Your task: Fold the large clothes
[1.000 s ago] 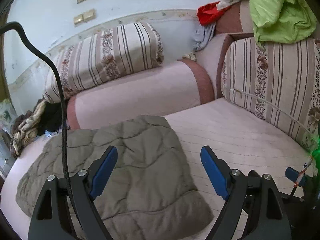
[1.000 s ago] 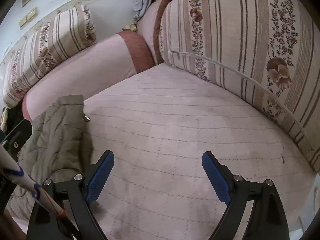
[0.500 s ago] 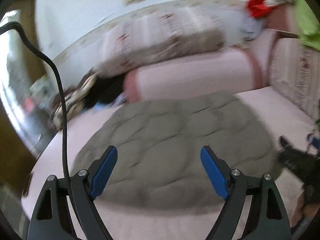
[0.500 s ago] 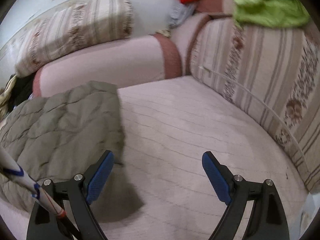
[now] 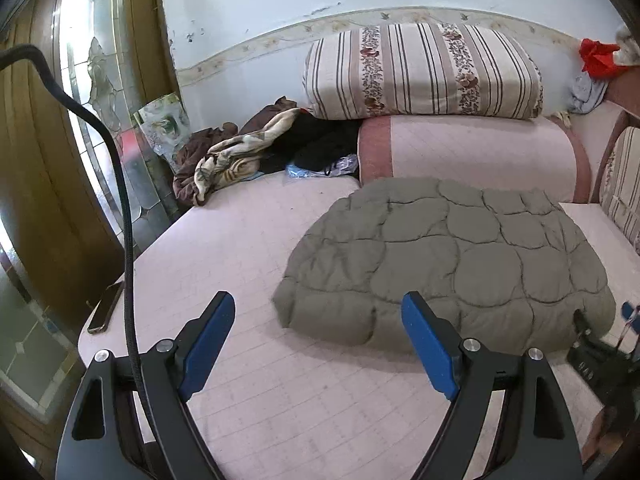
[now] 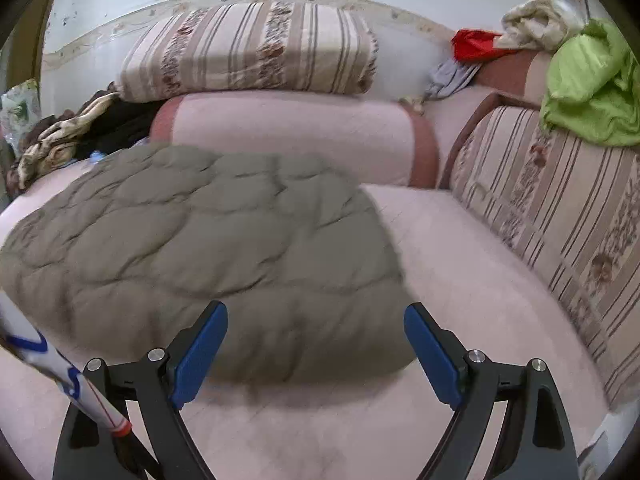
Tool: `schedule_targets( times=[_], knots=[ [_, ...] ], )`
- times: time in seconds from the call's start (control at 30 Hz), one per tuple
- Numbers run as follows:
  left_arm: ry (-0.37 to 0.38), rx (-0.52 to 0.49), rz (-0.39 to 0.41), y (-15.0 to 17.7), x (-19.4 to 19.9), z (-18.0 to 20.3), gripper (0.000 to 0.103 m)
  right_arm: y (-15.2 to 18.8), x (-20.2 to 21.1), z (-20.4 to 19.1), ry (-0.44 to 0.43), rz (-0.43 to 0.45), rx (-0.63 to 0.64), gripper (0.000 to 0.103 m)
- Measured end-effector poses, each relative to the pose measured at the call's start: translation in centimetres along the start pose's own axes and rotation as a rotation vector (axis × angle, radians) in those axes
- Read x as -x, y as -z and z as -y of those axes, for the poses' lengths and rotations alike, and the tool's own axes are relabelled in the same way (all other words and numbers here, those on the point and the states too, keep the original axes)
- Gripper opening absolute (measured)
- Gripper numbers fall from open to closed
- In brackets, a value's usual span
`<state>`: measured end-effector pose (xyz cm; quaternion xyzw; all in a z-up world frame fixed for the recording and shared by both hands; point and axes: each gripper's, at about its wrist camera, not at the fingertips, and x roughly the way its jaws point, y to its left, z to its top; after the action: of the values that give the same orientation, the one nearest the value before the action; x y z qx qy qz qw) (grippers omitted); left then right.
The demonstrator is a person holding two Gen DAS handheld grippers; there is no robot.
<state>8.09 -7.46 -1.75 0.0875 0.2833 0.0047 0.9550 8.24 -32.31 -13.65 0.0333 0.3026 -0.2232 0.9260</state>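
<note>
1. The left gripper (image 5: 320, 344) and right gripper (image 6: 316, 344) both stand wide apart — empty, near the jacket's near edge.
2. The quilted jacket (image 5: 448, 264) lies folded mid-sofa (image 5: 240, 240).
3. Likely light, puffy, soft, slippery — pinch a near corner deep.

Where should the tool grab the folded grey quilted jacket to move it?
Take the jacket by its thick near edge, coming in low from the front. That edge is a puffy rounded roll raised off the couch seat, so open fingers can likely straddle it; the flat top gives no lip to pinch.
</note>
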Motion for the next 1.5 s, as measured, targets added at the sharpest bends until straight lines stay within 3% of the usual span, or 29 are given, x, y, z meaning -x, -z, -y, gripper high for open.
schedule_targets(
  times=[0.2,0.47,0.83,1.5],
  knots=[
    [0.018,0.018,0.024,0.7,1.8,-2.5,0.086,1.5,2.8,-2.4,-0.024,-0.034,0.003,0.093],
    [0.049,0.052,0.043,1.4,3.2,-4.1,0.086,3.3,7.1,-2.7,-0.053,-0.089,-0.047,0.093],
    [0.104,0.083,0.025,2.6,4.3,-5.2,0.086,3.4,10.2,-5.0,-0.017,-0.103,0.026,0.093],
    [0.127,0.103,-0.058,3.9,2.5,-5.1,0.086,3.1,10.7,-7.0,-0.008,-0.120,0.078,0.094]
  ],
)
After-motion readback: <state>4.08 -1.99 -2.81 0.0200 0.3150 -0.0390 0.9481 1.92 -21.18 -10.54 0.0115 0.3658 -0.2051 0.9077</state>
